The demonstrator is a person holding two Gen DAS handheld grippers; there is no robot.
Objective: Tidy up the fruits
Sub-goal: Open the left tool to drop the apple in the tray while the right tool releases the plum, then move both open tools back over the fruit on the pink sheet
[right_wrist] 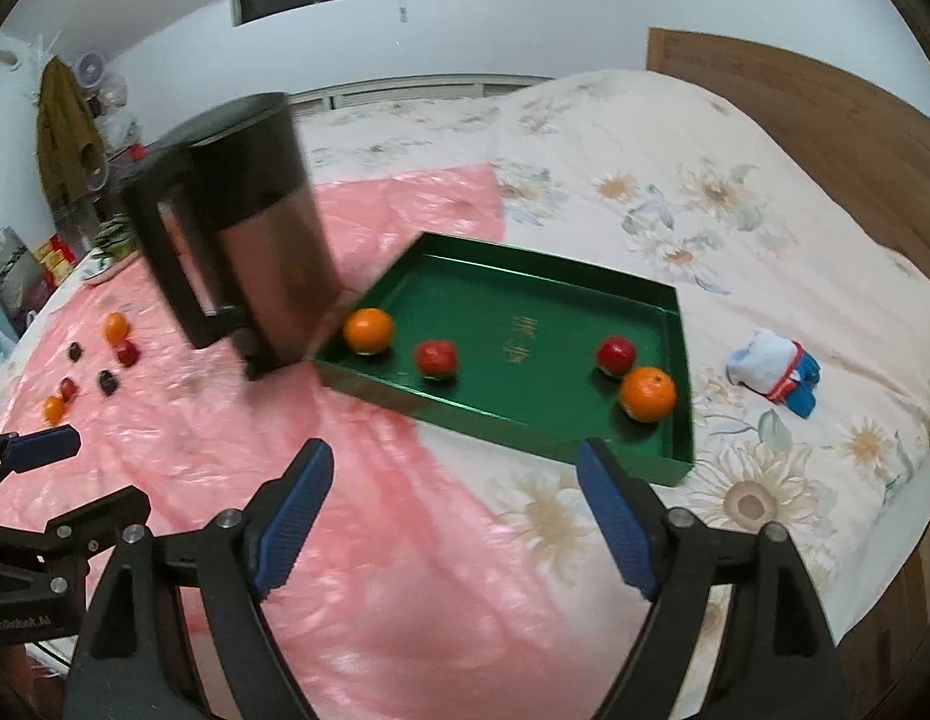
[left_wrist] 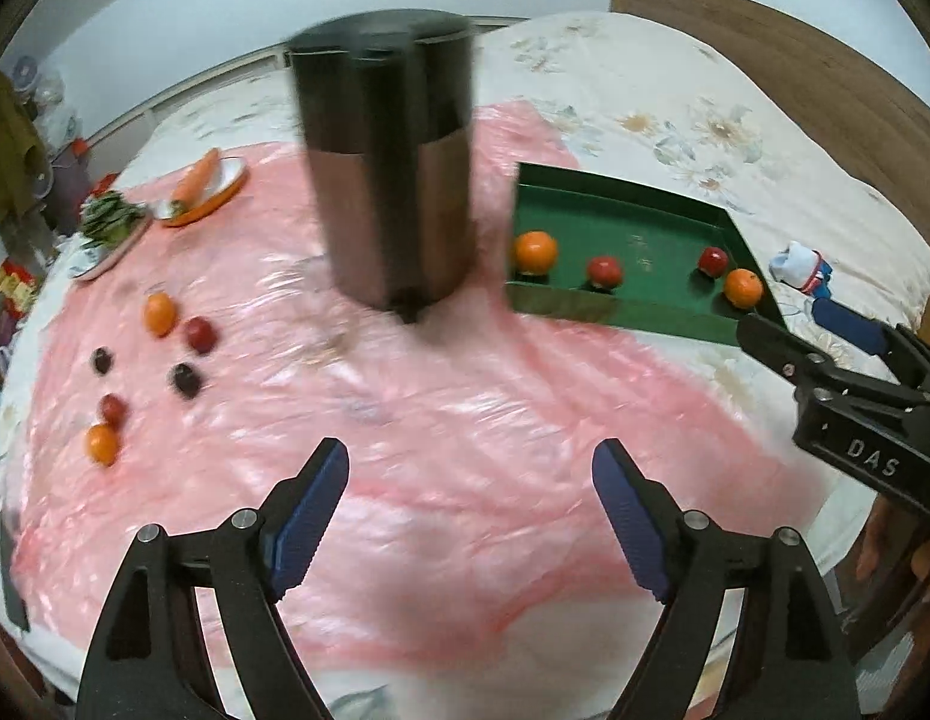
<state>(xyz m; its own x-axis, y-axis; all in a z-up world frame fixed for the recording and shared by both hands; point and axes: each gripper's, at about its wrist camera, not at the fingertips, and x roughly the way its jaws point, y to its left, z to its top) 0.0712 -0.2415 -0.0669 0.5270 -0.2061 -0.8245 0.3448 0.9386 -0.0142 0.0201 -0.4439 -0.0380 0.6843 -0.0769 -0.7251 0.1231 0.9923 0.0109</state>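
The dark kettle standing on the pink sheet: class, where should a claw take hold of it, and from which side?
Grip the kettle by its black handle, coming from the loose-fruit side, away from the green tray. The handle's upright bar with a gap behind suits two fingers; the round body looks too wide.

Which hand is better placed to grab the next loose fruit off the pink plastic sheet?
Left, probably. The left gripper, open and empty, sits nearer the loose fruit cluster; the right gripper hangs by the green rectangular tray.
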